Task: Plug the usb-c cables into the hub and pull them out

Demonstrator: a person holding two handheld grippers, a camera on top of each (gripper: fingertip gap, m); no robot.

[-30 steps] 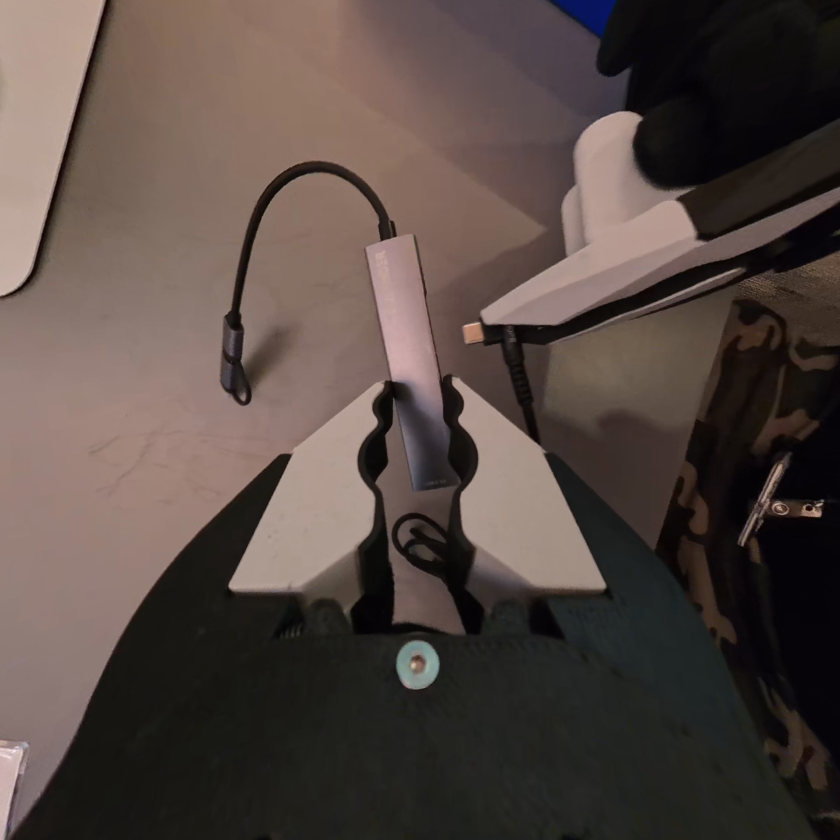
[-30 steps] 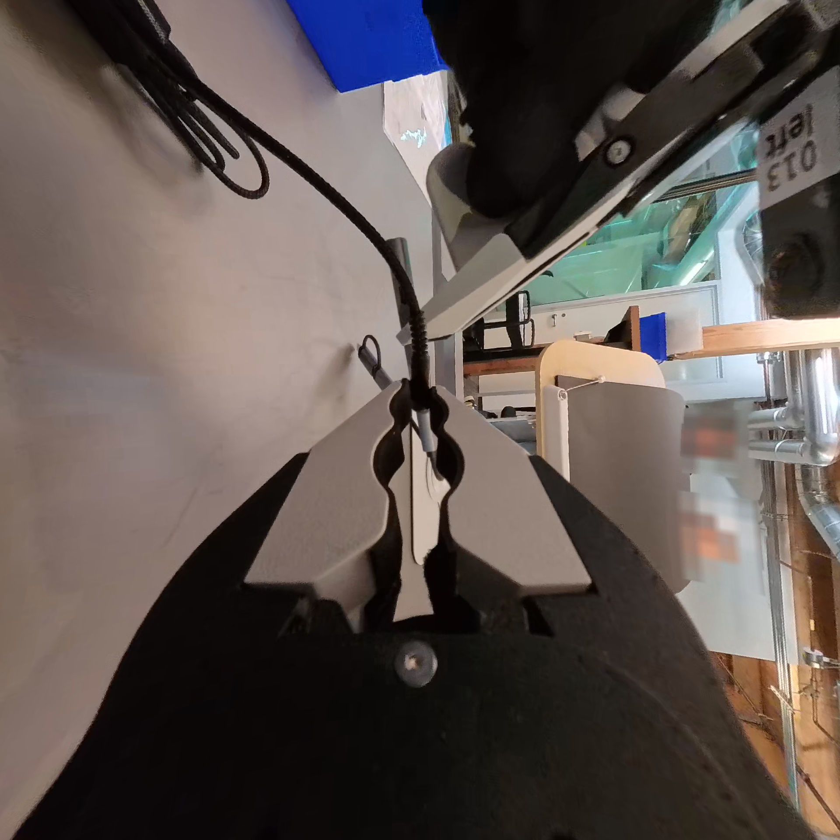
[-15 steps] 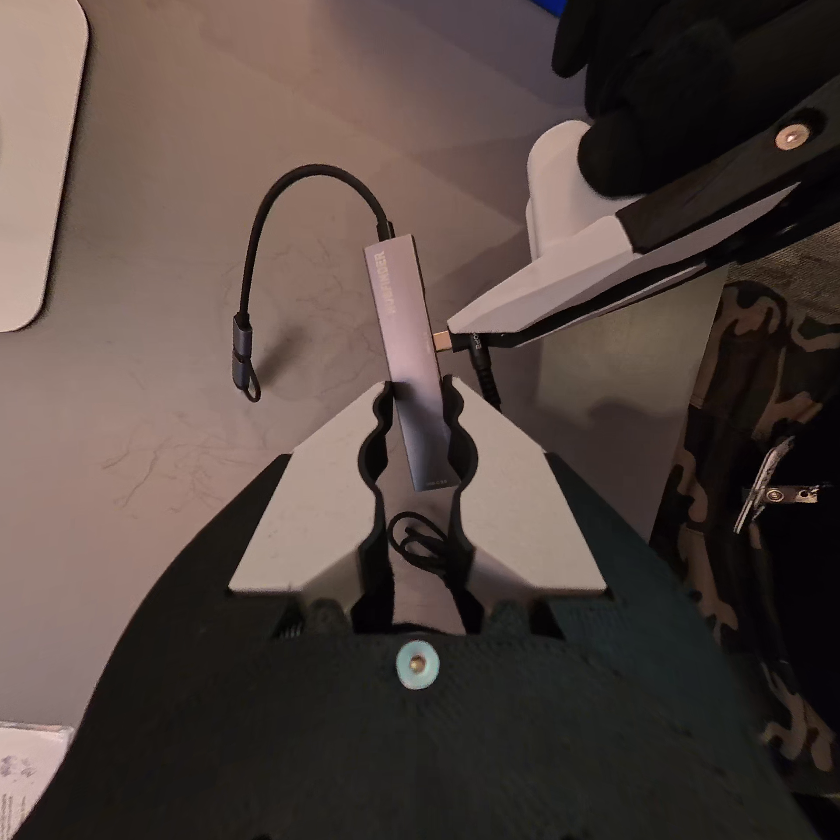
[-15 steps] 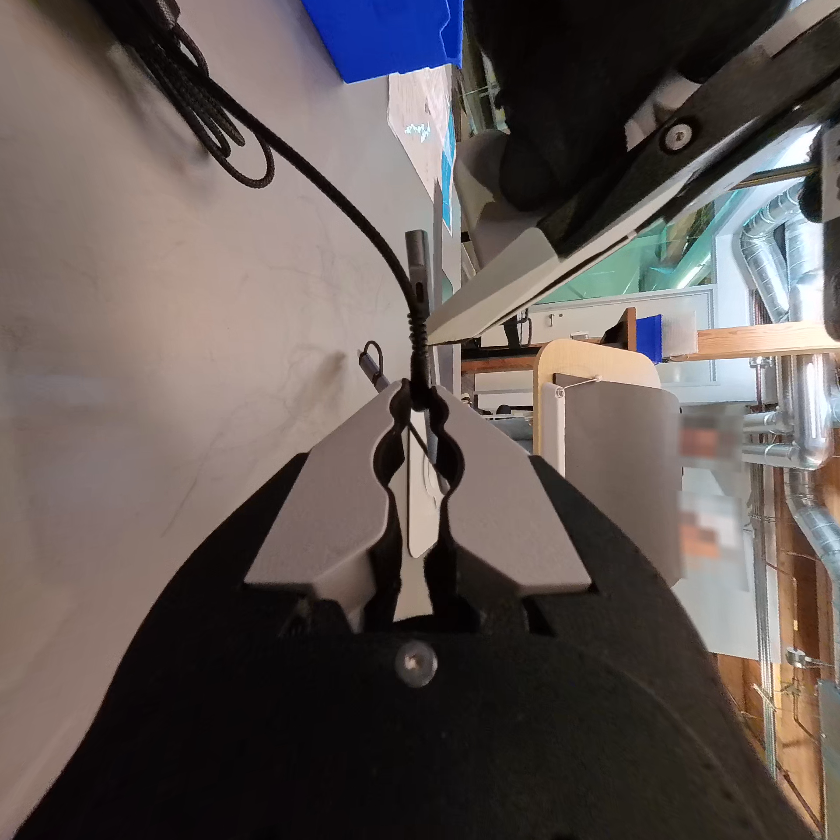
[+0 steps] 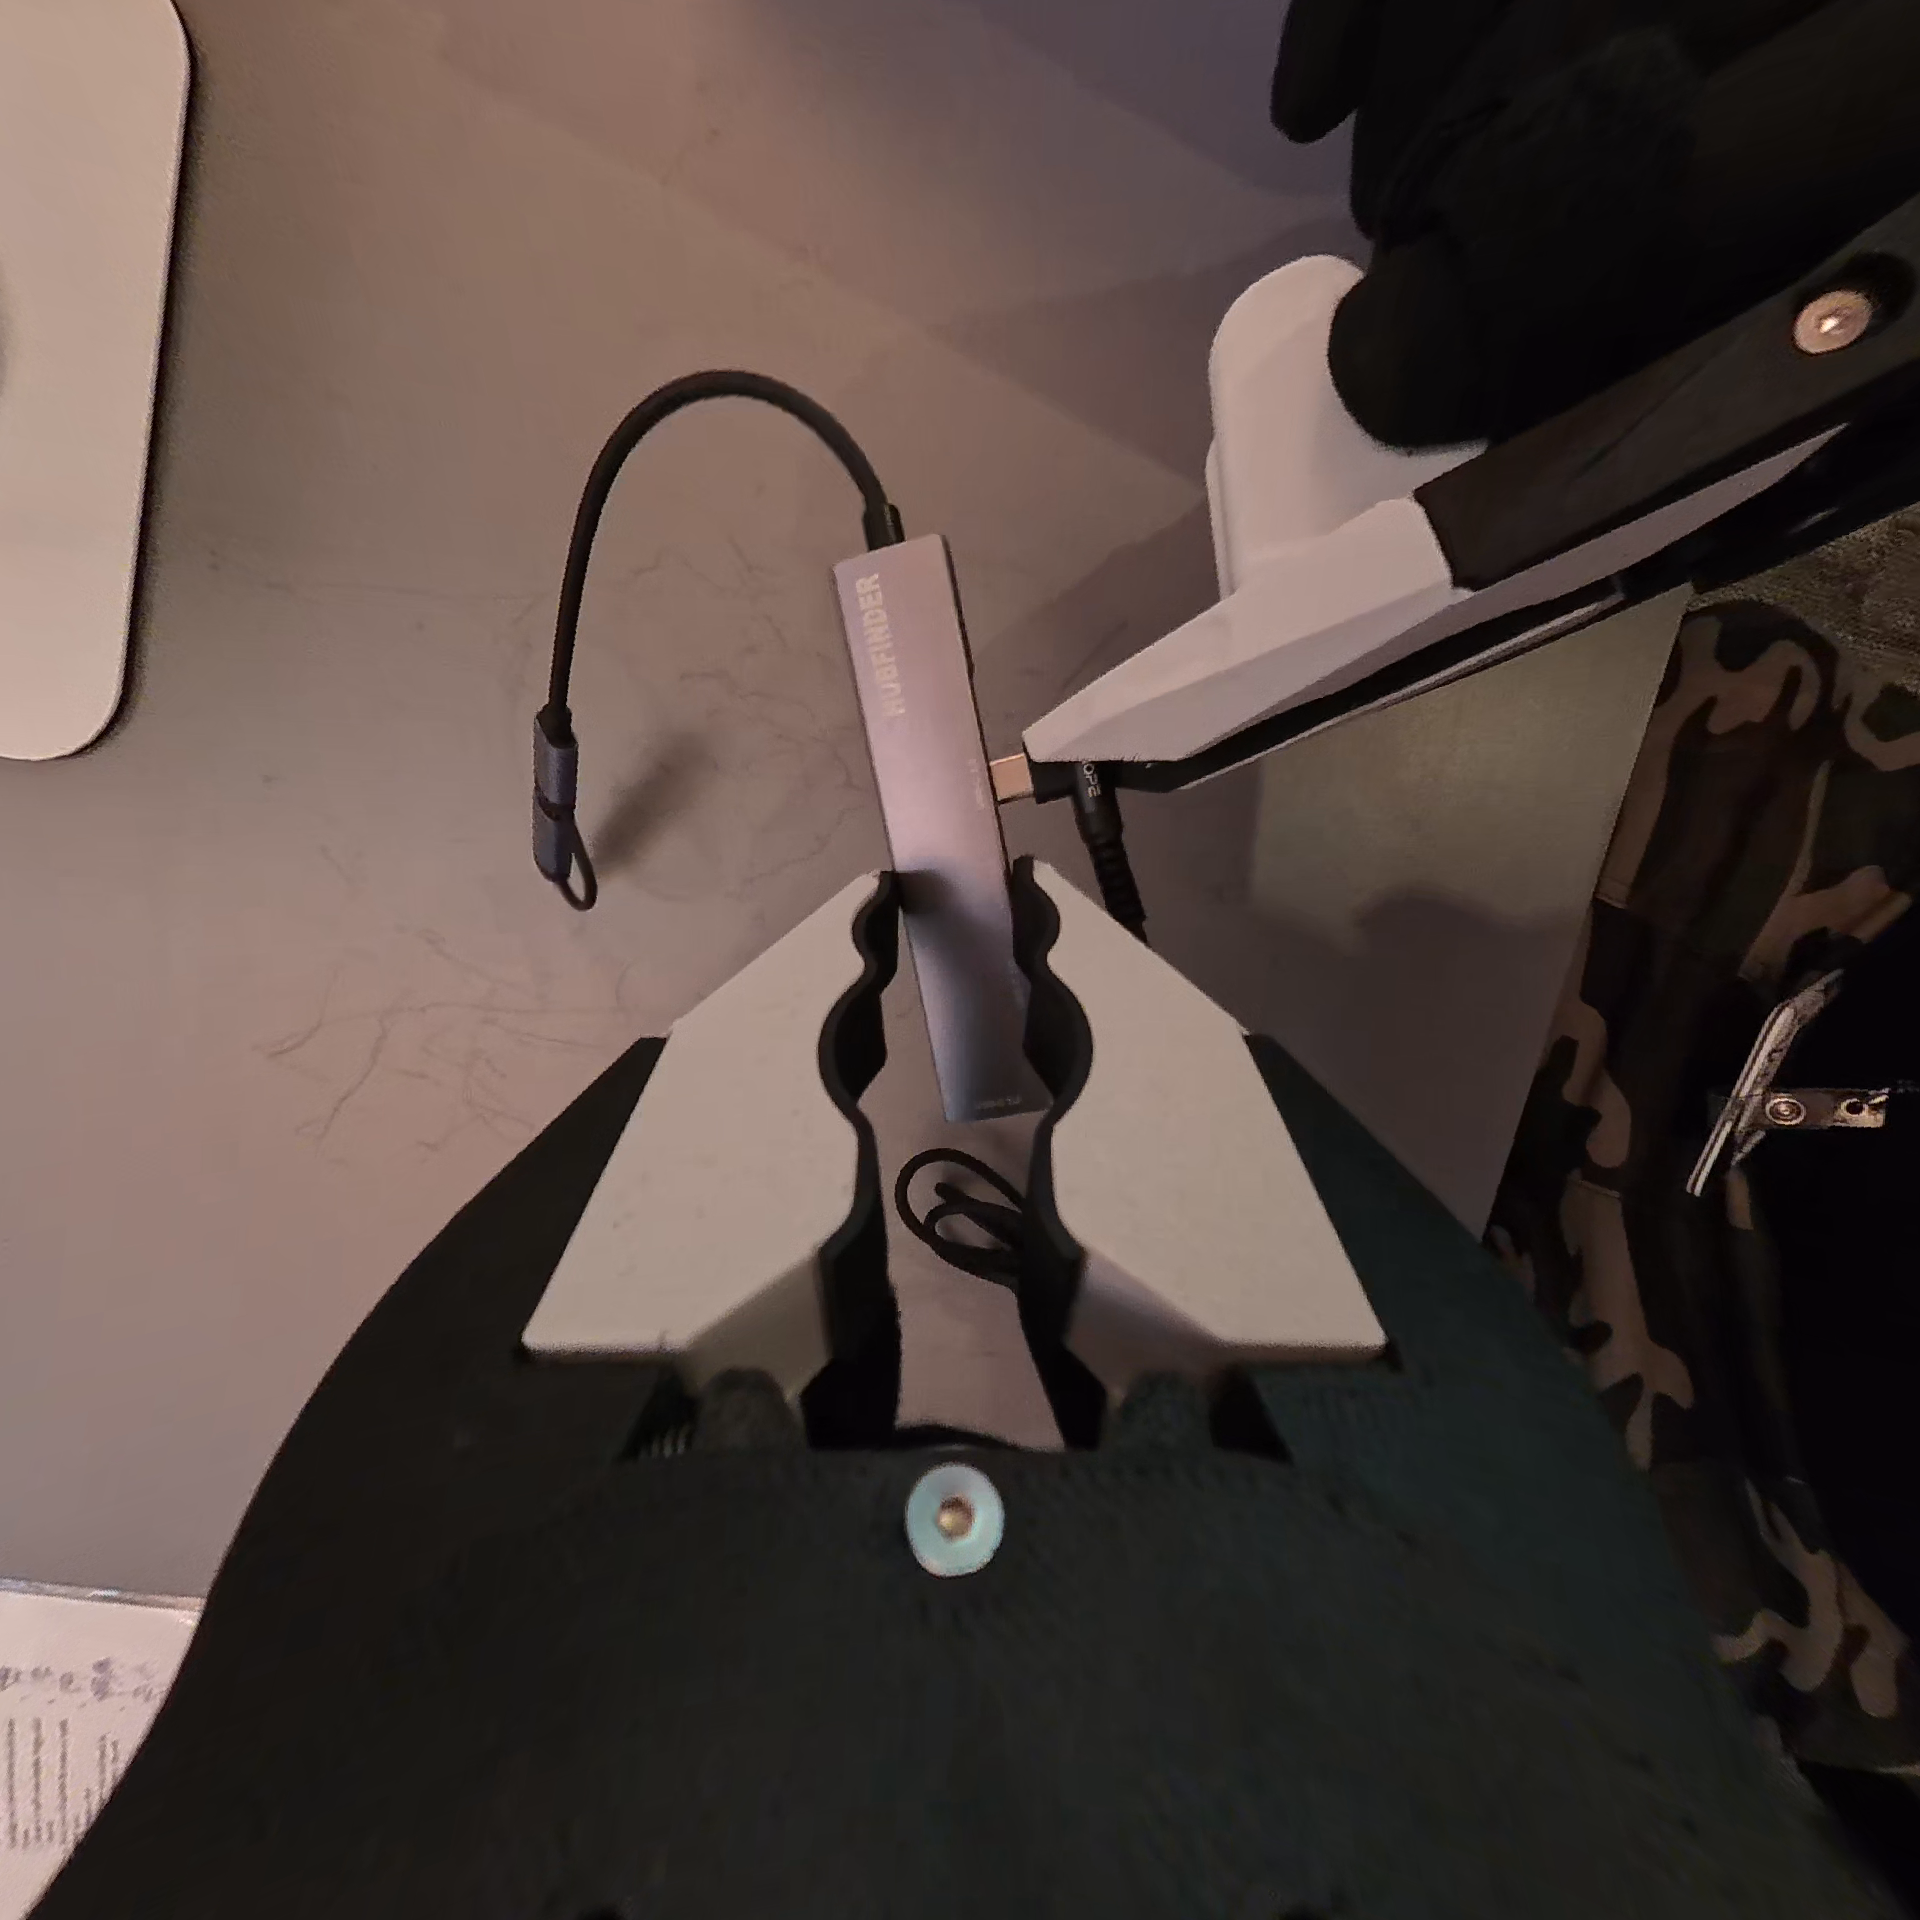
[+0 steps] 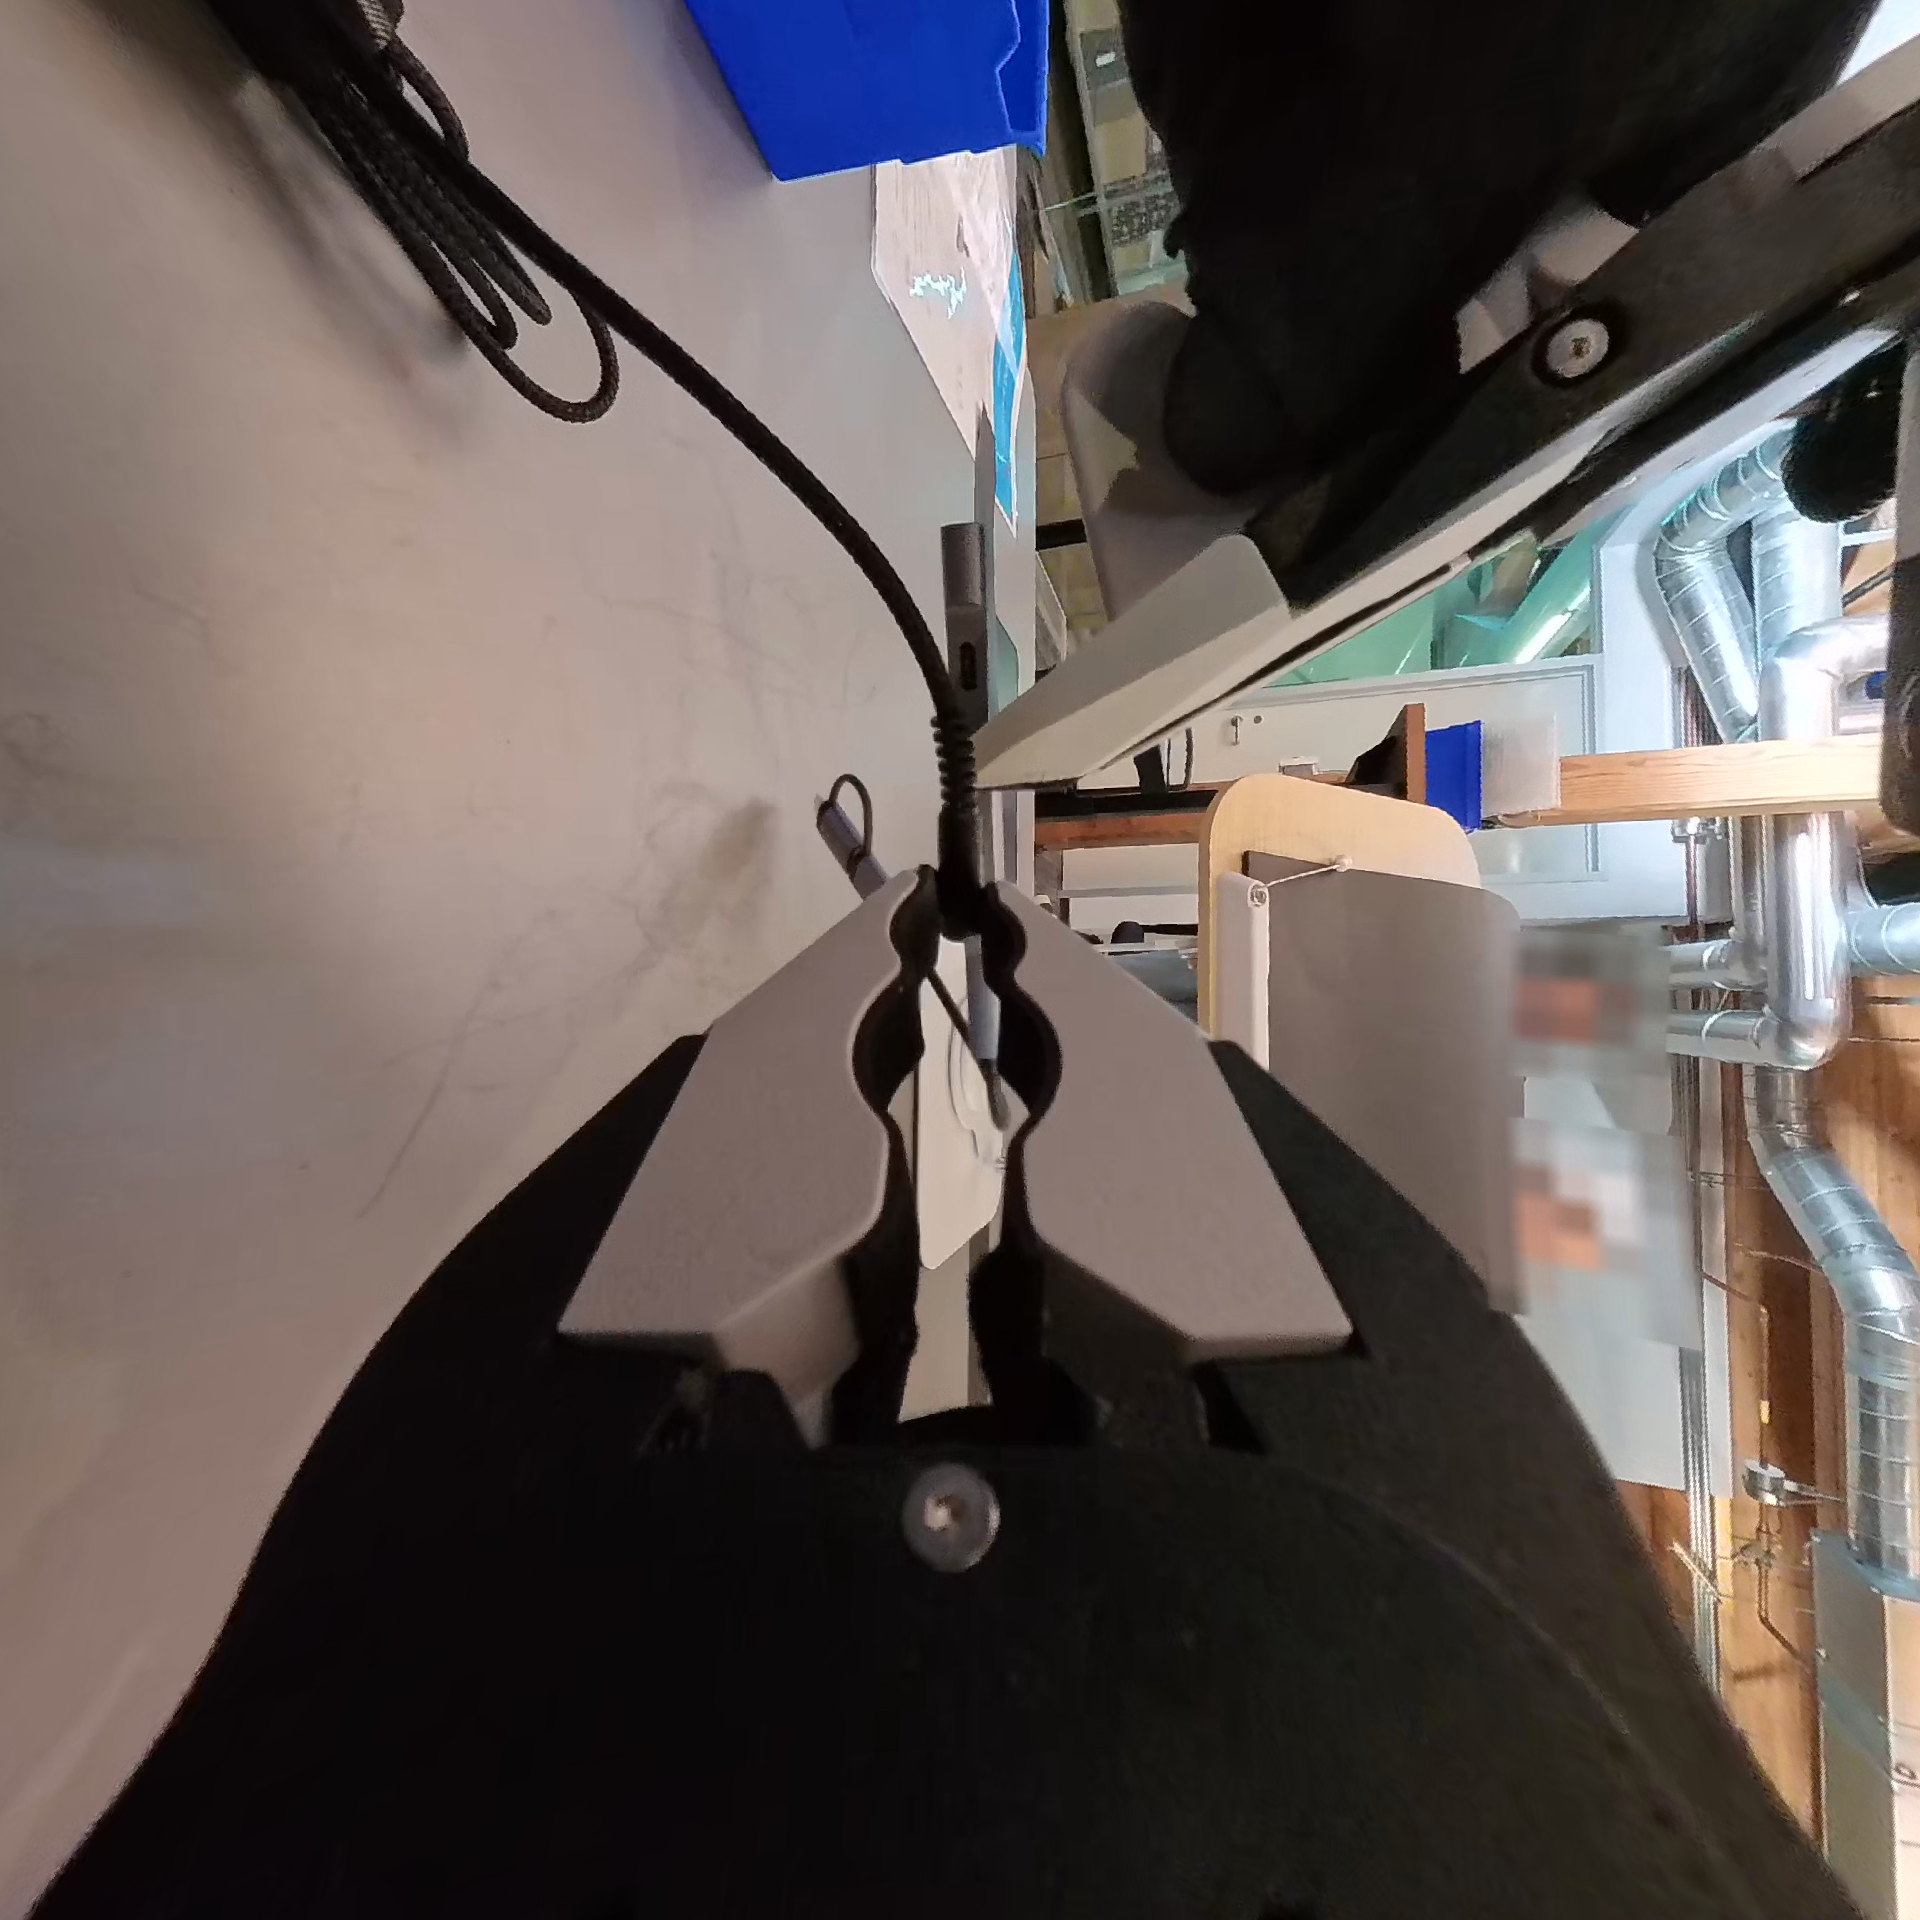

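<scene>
My left gripper point(image 5: 956, 883) is shut on a slim grey USB hub point(image 5: 925, 748) and holds it above the table. The hub's short black tail cable point(image 5: 665, 436) curls left to a grey plug point(image 5: 556, 790). My right gripper point(image 6: 961, 894) is shut on a black braided USB-C cable point(image 6: 727, 416) at its plug. In the left wrist view the right gripper point(image 5: 1049, 753) comes in from the right, and the metal plug tip point(image 5: 1008, 777) touches the hub's right edge. How deep it sits I cannot tell. The hub's edge point(image 6: 961, 603) shows in the right wrist view.
The grey table point(image 5: 364, 416) carries a white pad point(image 5: 73, 416) at the far left and papers point(image 5: 62, 1704) at the lower left. Coiled black cable point(image 6: 457, 208) and a blue bin point(image 6: 883, 73) lie farther back. A person in camouflage clothing point(image 5: 1745, 1039) stands at the right. The tips of both grippers are at nearly the same place.
The right gripper moved left with the cable plug, from a gap beside the hub until the plug tip met the hub's right edge. The left gripper kept the hub nearly still.
</scene>
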